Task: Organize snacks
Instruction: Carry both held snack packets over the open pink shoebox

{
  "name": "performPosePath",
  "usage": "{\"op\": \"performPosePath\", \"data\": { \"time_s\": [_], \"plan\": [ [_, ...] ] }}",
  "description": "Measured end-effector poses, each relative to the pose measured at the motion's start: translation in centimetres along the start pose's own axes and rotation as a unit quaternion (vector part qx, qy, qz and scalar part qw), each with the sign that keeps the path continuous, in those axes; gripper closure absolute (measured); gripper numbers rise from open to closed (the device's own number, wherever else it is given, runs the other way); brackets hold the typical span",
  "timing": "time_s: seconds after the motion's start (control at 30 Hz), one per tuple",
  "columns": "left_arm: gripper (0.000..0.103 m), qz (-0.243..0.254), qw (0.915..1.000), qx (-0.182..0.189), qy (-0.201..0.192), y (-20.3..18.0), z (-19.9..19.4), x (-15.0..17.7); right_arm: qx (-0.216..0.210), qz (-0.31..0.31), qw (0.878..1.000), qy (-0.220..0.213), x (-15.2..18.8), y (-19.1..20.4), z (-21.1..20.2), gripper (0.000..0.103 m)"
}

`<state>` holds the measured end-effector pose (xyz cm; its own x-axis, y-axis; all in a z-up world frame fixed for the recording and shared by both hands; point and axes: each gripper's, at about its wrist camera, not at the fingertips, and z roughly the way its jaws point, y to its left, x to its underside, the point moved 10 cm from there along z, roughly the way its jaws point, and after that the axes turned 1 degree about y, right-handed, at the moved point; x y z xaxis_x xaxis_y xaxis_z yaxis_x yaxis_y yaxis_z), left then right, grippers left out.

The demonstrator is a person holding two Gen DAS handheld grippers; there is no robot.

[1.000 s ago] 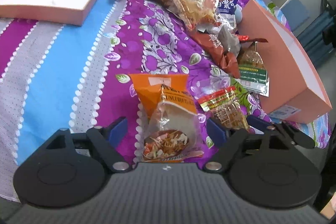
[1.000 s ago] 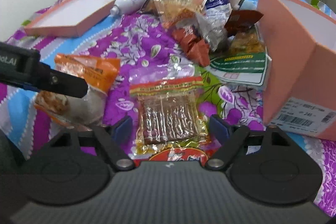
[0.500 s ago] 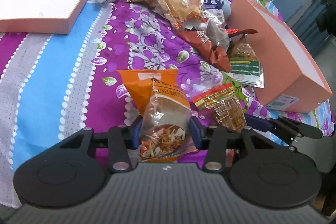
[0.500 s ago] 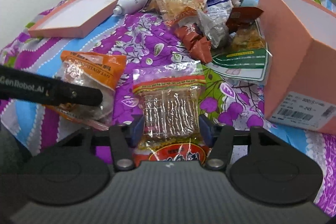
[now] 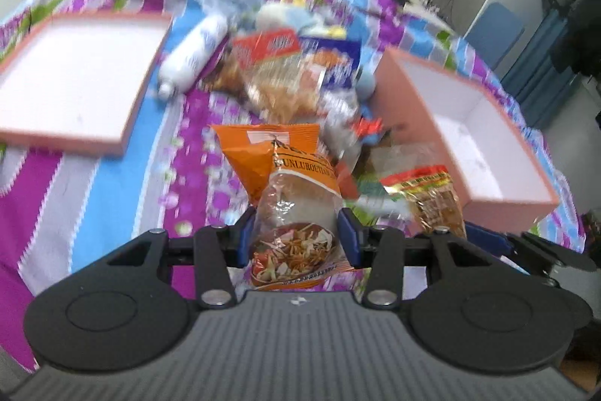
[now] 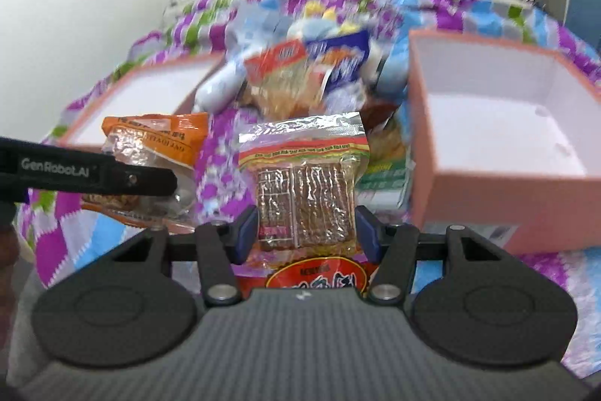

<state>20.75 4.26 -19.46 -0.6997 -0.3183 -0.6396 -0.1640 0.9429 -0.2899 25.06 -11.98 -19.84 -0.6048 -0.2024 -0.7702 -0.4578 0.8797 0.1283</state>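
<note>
Left gripper (image 5: pixel 296 238): jaws closed on the lower part of the orange snack bag (image 5: pixel 289 190), held above the bed (image 5: pixel 112 183). Right gripper (image 6: pixel 306 232): jaws closed on the clear snack packet (image 6: pixel 305 183), also lifted. The open pink box (image 6: pixel 499 175) sits just right.

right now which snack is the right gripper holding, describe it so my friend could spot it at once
Find the deep pink box open on the bedspread; just left of it the right gripper is shut on a clear snack packet. Unlike the orange packet further left, it shows flat brown slabs under a silver top and a red, yellow and green band.
</note>
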Motion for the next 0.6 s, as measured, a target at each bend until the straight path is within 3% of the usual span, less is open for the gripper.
{"op": "performPosePath", "data": {
  "time_s": [0.3,0.6],
  "plan": [
    [0.052,0.039,0.9977,0.036,-0.042,-5.7,-2.6,-6.8,0.033,0.0,0.997,-0.072,-7.2,-3.3,-3.9,0.045],
    [0.052,0.08,0.9896,0.082,-0.087,-12.8,-3.7,-13.6,0.079,0.007,0.989,-0.127,-13.7,-8.7,-7.1,0.045]
  ]
}}
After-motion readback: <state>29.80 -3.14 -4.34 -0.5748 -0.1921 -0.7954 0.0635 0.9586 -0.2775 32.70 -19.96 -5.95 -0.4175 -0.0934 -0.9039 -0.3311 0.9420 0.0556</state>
